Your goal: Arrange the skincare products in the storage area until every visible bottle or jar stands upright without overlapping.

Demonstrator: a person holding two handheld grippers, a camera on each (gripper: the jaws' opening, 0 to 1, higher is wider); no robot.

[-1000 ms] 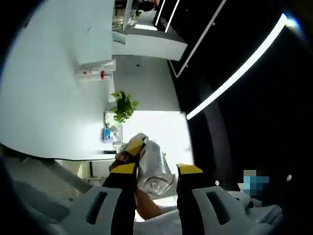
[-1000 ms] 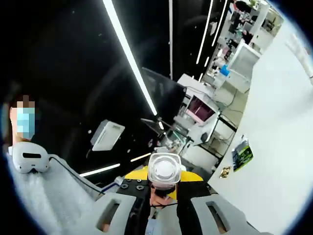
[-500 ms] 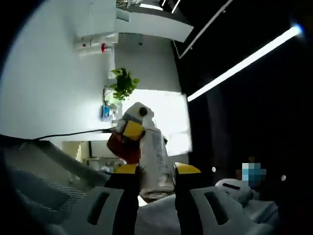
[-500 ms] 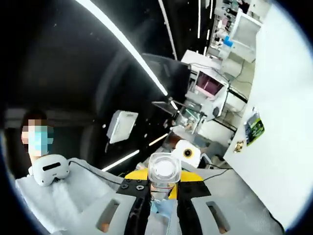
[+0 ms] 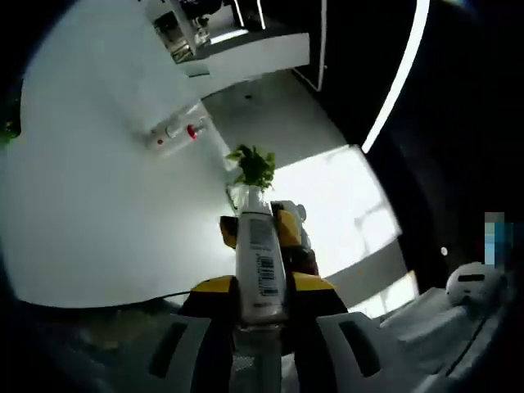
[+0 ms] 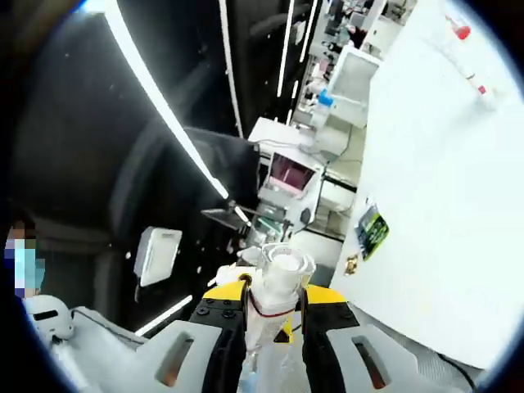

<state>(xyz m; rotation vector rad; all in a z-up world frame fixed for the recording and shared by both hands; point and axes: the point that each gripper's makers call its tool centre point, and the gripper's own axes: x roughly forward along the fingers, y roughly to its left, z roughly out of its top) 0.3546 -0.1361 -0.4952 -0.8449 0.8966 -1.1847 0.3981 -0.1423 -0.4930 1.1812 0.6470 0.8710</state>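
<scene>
A white bottle with a barcode label points away from the camera, held aloft. My left gripper is shut on its lower part. Close behind the bottle's upper half sit the yellow and red parts of the other gripper; whether it touches this bottle I cannot tell. In the right gripper view, my right gripper is shut on a pale translucent bottle, seen end on with its round top toward the room. No shelf or storage surface is in sight below either bottle.
Both views point up and out at the room. A white wall, a green plant and a white headset are in the left gripper view. Desks with a monitor, a white wall and a headset are in the right gripper view.
Both cameras have swung round. The bottle in my left gripper has turned from base-toward-camera to lengthwise with its label showing. Both grippers have kept their hold.
</scene>
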